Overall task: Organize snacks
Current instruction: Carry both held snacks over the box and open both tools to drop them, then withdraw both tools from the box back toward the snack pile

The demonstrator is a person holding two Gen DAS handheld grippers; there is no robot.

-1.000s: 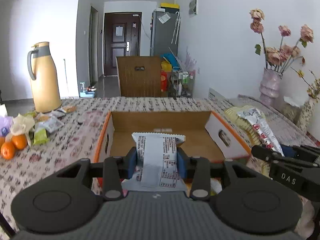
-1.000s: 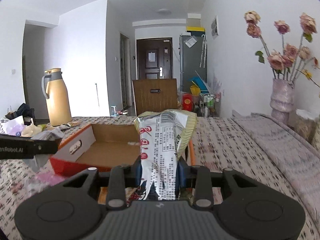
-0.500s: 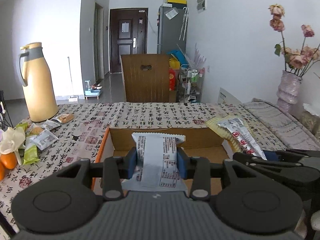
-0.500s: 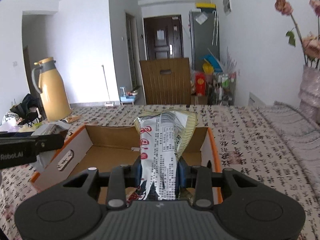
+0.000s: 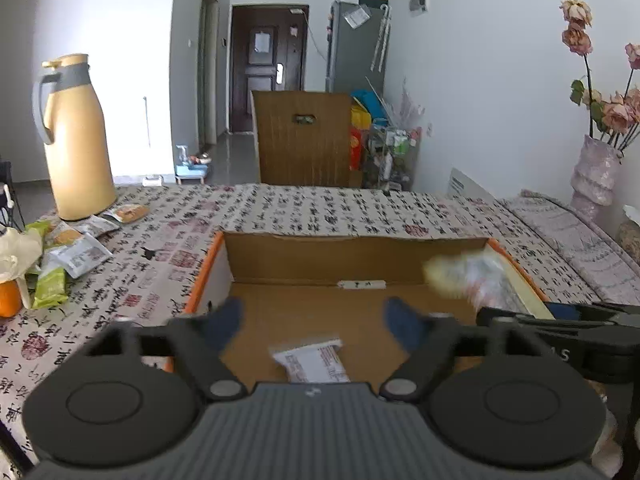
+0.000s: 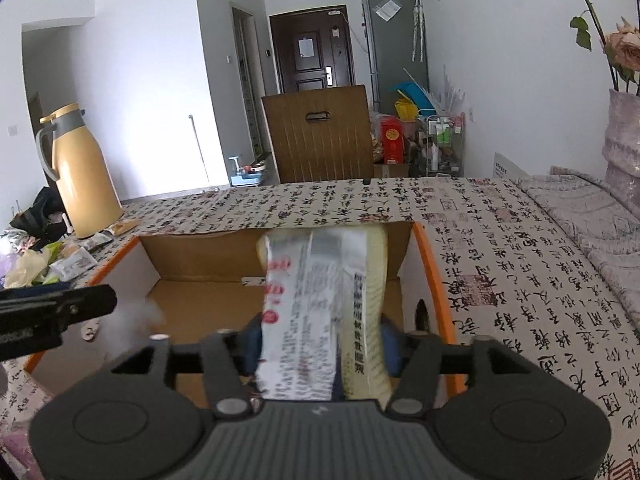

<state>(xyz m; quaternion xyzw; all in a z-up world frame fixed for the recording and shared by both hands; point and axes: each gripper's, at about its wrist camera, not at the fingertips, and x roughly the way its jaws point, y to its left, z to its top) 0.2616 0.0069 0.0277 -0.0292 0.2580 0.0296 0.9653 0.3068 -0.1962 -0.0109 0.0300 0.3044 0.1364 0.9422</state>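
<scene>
An open cardboard box with orange rims (image 5: 288,256) (image 6: 188,252) stands on the patterned tablecloth. My left gripper (image 5: 316,320) is open above the box, and a white snack packet (image 5: 314,362) lies below it on the box floor. My right gripper (image 6: 320,340) holds a white and yellow snack bag (image 6: 320,300) over the box's right side; the bag is blurred and the jaws look slightly apart. That bag also shows blurred in the left wrist view (image 5: 468,276).
A yellow thermos (image 5: 76,140) stands at the table's far left, with several loose snack packets (image 5: 76,248) and an orange (image 5: 8,300) near it. A vase of dried flowers (image 5: 596,172) stands at the right. A brown chair back (image 5: 304,140) is behind the table.
My left gripper has opened and the white packet has dropped into the box. My right gripper has moved over the box with its bag, and its jaws have widened a little.
</scene>
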